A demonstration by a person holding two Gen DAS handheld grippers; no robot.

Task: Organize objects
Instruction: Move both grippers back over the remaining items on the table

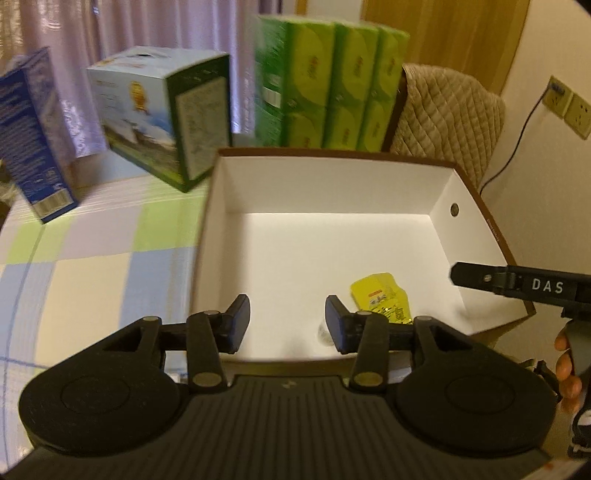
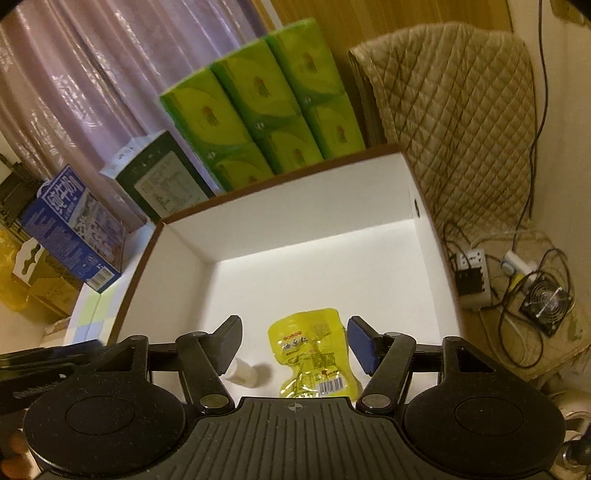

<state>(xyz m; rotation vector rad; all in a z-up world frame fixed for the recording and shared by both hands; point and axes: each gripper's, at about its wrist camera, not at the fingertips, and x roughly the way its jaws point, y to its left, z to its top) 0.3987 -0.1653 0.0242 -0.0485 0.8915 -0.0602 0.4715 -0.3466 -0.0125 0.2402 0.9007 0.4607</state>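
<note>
**Box contents, both grippers empty**

White box [image 2: 280, 218]: holds yellow snack pouch [image 2: 314, 354] and small white bottle [image 2: 243, 373], lying near front wall, just apart. Left gripper [image 1: 287, 321], right gripper [image 2: 293, 345]: wide open above box, gripping nothing. Risk: lowering right gripper could nudge bottle rolling or crumple pouch.

A pale purple curtain [image 1: 110, 33] hangs behind the table's checked cloth [image 1: 92, 251], beside a wooden door [image 1: 443, 33], a quilted cover [image 2: 461, 122], and a cream wall with sockets [image 1: 569, 105].
</note>
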